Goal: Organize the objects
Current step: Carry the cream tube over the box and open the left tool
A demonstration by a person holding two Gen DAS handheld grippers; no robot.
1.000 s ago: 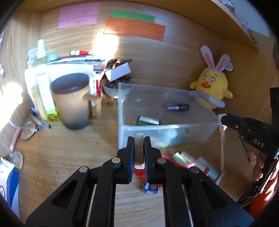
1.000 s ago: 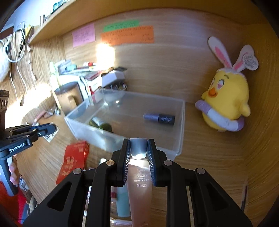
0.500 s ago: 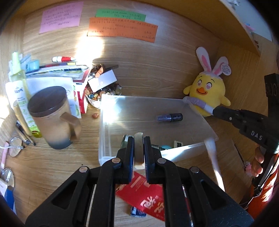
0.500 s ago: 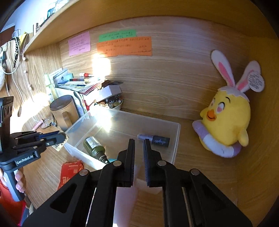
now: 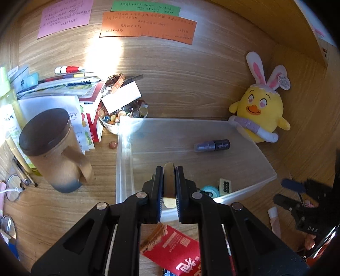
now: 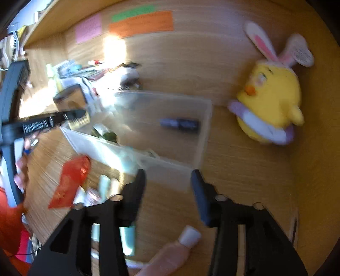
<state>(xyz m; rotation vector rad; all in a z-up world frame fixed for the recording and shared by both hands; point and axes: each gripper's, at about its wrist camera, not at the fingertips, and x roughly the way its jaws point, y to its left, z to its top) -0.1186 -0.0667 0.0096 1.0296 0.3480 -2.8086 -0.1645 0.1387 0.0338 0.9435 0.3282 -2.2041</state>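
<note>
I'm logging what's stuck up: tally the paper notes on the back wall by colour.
Pink note: 1
Green note: 1
Orange note: 1
Total: 3

Back wall: light wood-grain panel (image 5: 191, 85) is catching a bright patch of sunlight (image 5: 104, 53).
Surface: matching wooden desktop (image 5: 63, 208) is lying partly in shadow.
Above: overhanging wooden shelf (image 6: 70, 14) is running along the wall.
</note>
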